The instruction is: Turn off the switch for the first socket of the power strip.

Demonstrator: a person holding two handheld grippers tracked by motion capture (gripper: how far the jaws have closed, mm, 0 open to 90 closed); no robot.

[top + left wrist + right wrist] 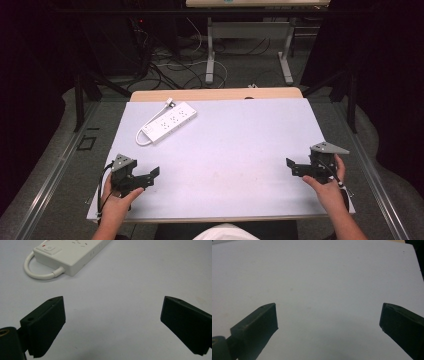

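A white power strip (169, 121) with its looped cord lies at the far left of the tabletop (240, 150), well apart from both tongs; left tongs (150, 176) and right tongs (292, 167) hover near the front corners, jaws wide apart, holding nothing

One obstacle, far-left corner of the table (225, 150)

A power strip (170, 121) lies slantwise by the far-left corner, its cord (141, 141) looping toward the near edge; the middle, right side and near edge give free passage between the left claw (150, 176) and right claw (293, 166).
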